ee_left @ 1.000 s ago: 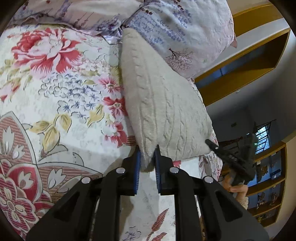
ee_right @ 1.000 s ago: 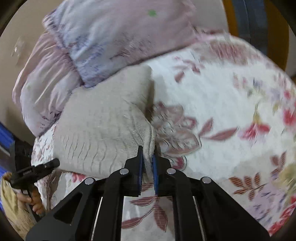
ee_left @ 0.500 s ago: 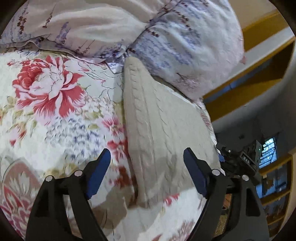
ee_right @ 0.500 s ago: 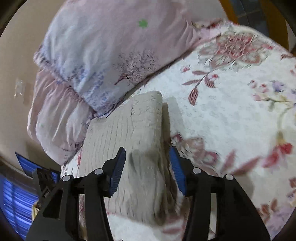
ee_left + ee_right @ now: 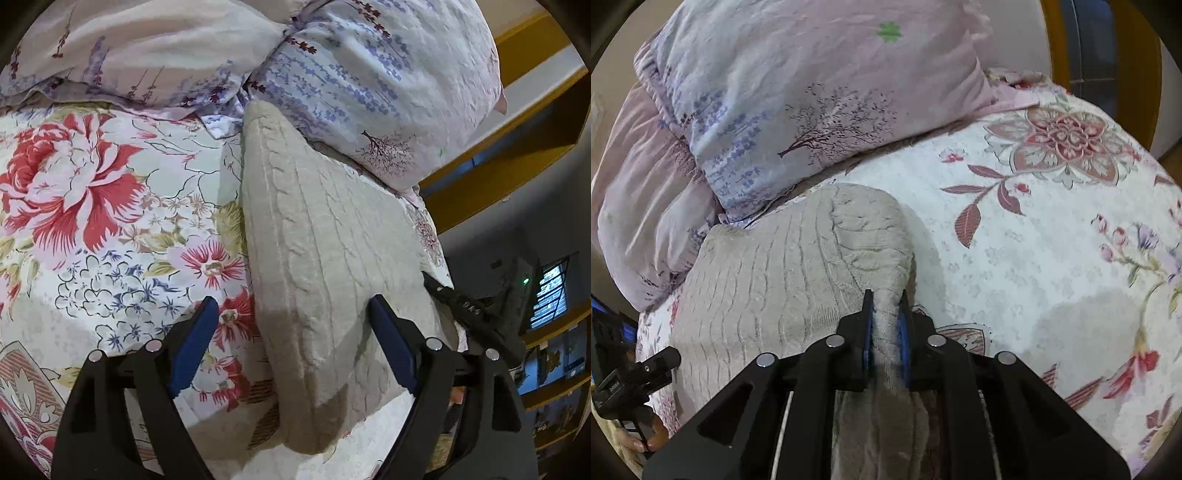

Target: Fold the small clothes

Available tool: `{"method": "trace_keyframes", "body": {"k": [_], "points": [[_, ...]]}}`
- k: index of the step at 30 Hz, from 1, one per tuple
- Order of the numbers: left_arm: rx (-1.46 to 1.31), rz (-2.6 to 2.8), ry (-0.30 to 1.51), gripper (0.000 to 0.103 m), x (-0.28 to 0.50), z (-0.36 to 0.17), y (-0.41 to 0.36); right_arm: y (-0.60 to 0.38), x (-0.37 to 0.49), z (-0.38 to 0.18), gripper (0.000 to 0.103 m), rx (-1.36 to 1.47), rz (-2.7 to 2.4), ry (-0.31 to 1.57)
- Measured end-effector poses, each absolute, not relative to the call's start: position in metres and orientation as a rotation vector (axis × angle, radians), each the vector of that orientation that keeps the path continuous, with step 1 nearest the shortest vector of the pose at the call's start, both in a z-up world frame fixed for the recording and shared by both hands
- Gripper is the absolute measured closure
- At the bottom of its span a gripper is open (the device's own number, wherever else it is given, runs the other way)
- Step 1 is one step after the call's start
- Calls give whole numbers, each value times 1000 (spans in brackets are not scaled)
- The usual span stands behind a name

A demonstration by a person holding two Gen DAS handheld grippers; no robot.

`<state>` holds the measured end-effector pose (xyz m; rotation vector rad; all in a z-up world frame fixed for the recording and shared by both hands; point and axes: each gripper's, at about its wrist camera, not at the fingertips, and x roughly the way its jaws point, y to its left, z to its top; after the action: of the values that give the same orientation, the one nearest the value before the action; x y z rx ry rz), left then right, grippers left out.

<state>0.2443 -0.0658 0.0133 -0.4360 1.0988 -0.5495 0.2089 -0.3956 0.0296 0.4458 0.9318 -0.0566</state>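
- Left wrist view: the left gripper (image 5: 291, 325) has its jaws spread wide, released, with nothing between the blue pads (image 5: 194, 341).
- The beige knitted sweater (image 5: 325, 258), folded into a long thick bundle, lies on the flowered bedspread (image 5: 96, 206) and runs from the near edge of the bed toward the far pillows.
- The near part of the sweater sits in the open gap between the two fingers; whether either pad touches the knit I cannot tell.
- The far tip of the sweater reaches the lilac pillow (image 5: 369, 74), which overlaps its far right edge.
- At the right, beside the sweater's near right corner, part of the right gripper (image 5: 472, 314) shows as a black frame.
- Behind it stand yellow wooden shelves (image 5: 517, 147).
- Right wrist view: the right gripper (image 5: 885, 319) is clenched on a bunched ridge of the sweater (image 5: 783, 280), the knit pinched between its blue pads (image 5: 903, 332).
- From the pinch the fabric runs down under the gripper body at the near edge.
- The rest of the sweater lies flat to the left on the bedspread (image 5: 1052, 258), its far edge just beside the pillow (image 5: 812, 92).
- At the near left the left gripper (image 5: 631, 380) appears, held in a hand (image 5: 646, 439).
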Motion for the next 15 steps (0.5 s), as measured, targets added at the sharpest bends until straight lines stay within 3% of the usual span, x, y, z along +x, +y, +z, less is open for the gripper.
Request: {"method": "trace_keyframes", "body": {"k": [6, 15], "points": [[-419, -538, 1087, 17, 243, 16, -66, -387, 192, 62, 62, 423, -30, 813], [-376, -537, 1086, 14, 241, 16, -72, -353, 206, 31, 57, 270, 6, 946]]}}
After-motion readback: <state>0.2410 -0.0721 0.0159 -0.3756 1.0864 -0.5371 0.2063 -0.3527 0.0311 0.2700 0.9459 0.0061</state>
